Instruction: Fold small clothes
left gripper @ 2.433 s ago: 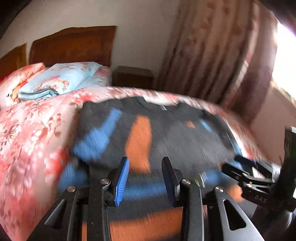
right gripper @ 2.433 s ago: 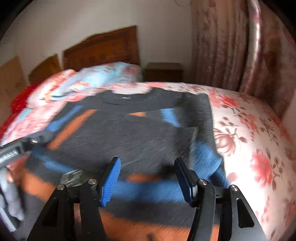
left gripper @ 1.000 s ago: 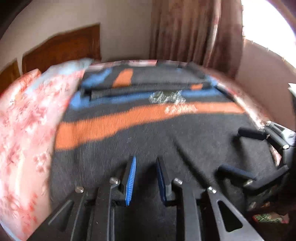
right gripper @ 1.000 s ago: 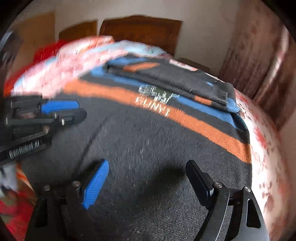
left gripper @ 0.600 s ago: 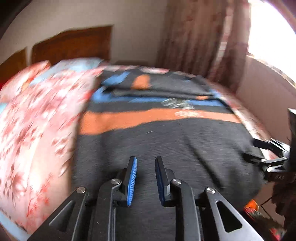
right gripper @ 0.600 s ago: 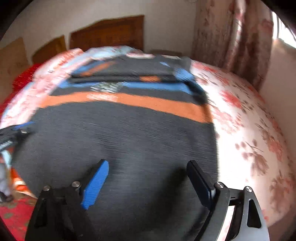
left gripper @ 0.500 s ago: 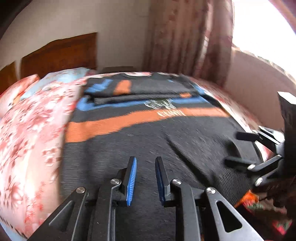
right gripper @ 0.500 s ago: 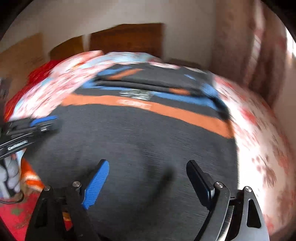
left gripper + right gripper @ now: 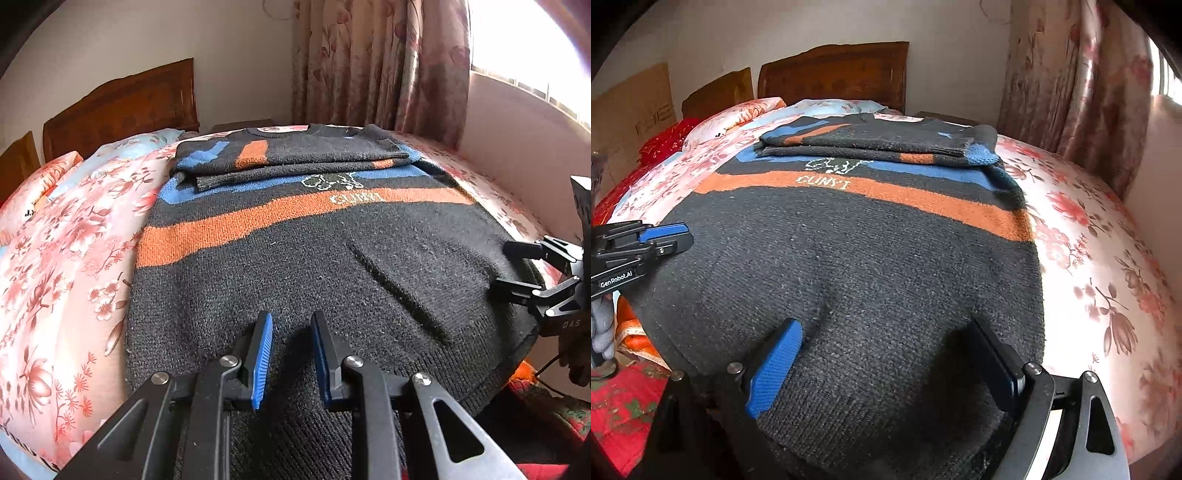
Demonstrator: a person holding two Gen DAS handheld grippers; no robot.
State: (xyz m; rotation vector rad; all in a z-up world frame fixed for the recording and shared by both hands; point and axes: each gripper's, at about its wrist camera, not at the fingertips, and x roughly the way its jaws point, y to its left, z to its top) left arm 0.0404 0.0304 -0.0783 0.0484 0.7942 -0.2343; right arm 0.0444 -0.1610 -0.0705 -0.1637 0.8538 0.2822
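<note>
Sweater (image 9: 314, 266): flat on bed (image 9: 66, 266), sleeves folded across chest.
Left gripper (image 9: 291, 354): fingers narrowly apart, empty, over hem.
Right gripper (image 9: 886, 369): fingers wide apart, empty, near hem.
Advice: pinch both hem corners evenly before lifting.

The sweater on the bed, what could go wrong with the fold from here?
1. The folded sleeves lie loose across the sweater's chest; lifting the hem sharply could slide them out of place.
2. The hem hangs over the bed edge, so it may slip down.
3. The left tool stands narrow and the right tool wide; uneven grips could skew the fold.
</note>
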